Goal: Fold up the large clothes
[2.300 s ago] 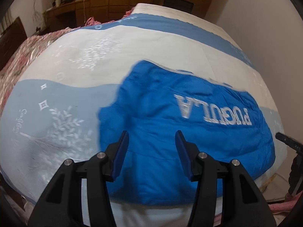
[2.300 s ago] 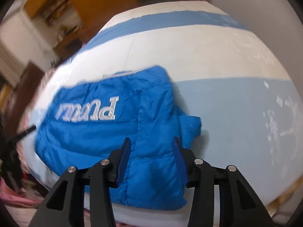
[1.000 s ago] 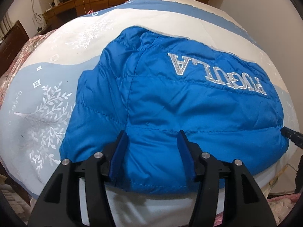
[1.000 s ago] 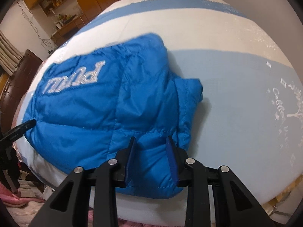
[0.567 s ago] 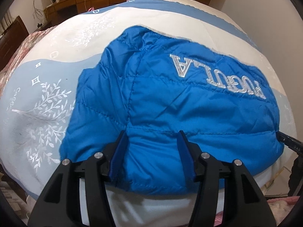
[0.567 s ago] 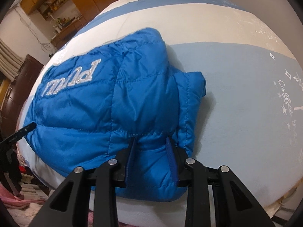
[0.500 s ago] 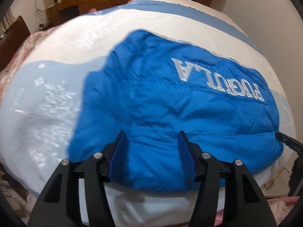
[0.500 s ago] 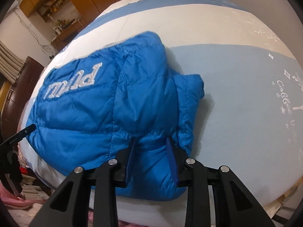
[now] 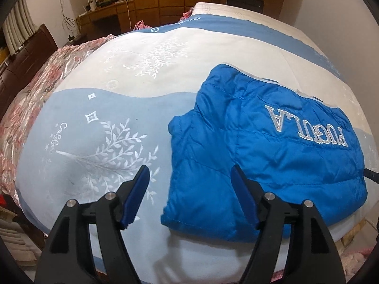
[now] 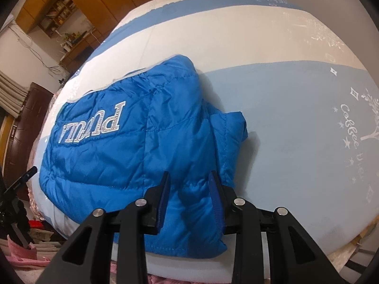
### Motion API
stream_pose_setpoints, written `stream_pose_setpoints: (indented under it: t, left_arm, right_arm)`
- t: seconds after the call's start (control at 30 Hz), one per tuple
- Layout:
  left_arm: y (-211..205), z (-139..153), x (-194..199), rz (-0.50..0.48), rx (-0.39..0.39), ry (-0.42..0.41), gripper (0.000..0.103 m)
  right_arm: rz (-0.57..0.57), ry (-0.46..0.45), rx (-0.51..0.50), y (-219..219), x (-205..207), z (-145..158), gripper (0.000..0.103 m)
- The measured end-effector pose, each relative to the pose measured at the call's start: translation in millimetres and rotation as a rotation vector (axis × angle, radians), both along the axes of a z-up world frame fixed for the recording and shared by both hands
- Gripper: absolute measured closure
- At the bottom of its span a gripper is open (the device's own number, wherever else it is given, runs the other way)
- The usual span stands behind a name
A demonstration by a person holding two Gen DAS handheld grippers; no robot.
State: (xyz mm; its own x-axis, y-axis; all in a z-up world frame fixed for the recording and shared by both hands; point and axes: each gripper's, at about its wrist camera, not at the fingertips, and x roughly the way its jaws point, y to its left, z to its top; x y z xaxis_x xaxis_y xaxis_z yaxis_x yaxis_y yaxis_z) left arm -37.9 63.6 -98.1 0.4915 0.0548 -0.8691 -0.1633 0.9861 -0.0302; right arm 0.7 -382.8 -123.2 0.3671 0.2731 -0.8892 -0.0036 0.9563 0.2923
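Observation:
A blue padded jacket (image 9: 265,156) with silver lettering lies folded on the bed, near its front edge. It also shows in the right wrist view (image 10: 146,146). My left gripper (image 9: 189,187) is open and empty, raised above the jacket's left front corner. My right gripper (image 10: 189,189) has its fingers partly closed around a puffed fold at the jacket's near right edge.
The bed (image 9: 99,127) has a light blue and white cover with leaf prints. A pink floral quilt (image 9: 28,99) lies at its left side. A wooden desk (image 9: 106,11) and cabinets stand beyond. The front bed edge (image 10: 260,269) is just below my right gripper.
My left gripper has let go of the jacket's front edge, opened wider, risen and shifted left. My right gripper stays at the jacket's near right edge.

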Motion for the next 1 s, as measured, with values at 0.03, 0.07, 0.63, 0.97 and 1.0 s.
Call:
stream_pose_setpoints:
  t: [0.03, 0.07, 0.63, 0.97, 1.0]
  left_arm:
    - [2.5, -0.6, 2.3, -0.003, -0.008, 0.001, 0.031]
    - [4.7, -1.6, 5.0, -0.006, -0.016, 0.004, 0.03]
    - [23.8, -37.4, 47.2, -0.12, -0.177, 0.066, 0.019]
    - [38.6, -67.9, 73.0, -0.173, -0.292, 0.121, 0.016]
    - [40.6, -70.3, 74.6, -0.176, -0.306, 0.124, 0.015]
  right_arm:
    - [-0.002, 0.004, -0.005, 1.5, 1.5, -0.9, 0.069]
    - [-0.005, 0.008, -0.013, 4.0, 3.6, -2.0, 0.068]
    - [-0.095, 0.054, -0.069, 26.0, 19.9, -14.0, 0.033]
    - [-0.173, 0.086, -0.029, 25.5, 25.9, -28.3, 0.026]
    - [-0.179, 0.087, -0.025, 25.3, 26.3, -29.3, 0.025]
